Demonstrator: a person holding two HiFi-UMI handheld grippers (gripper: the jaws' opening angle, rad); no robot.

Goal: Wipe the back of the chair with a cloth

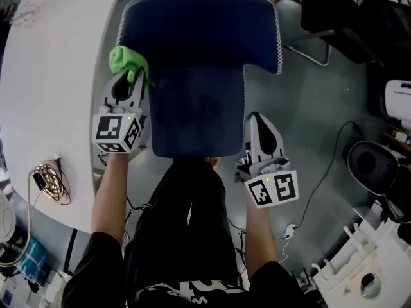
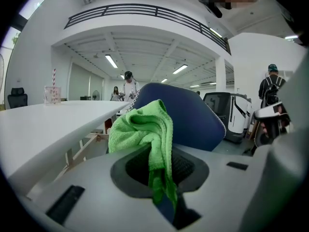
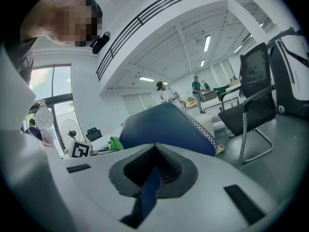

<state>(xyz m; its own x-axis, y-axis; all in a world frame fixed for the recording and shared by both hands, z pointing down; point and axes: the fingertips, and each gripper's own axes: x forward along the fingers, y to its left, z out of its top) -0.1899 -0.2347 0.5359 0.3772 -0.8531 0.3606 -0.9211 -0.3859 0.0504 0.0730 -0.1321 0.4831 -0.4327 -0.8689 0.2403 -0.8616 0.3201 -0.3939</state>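
Observation:
The dark blue chair [image 1: 199, 37] with white stitched edging lies right below me in the head view, its back [image 2: 193, 115] rising ahead of both grippers [image 3: 164, 127]. My left gripper [image 1: 130, 79] is at the chair's left edge, shut on a bunched green cloth [image 1: 128, 61]. In the left gripper view the cloth [image 2: 145, 129] hangs down between the jaws of the left gripper [image 2: 159, 173] and rests against the chair. My right gripper [image 1: 258, 122] is beside the chair's right edge. This right gripper [image 3: 154, 170] has its jaws together, with only a thin blue sliver showing between them.
A white table [image 1: 58, 76] runs along the left, with a coiled cable [image 1: 51, 181] on it. A black cantilever chair [image 3: 256, 95] stands to the right. Cables trail on the grey floor [image 1: 321, 172]. White machines [image 2: 231, 112] and several people stand far off.

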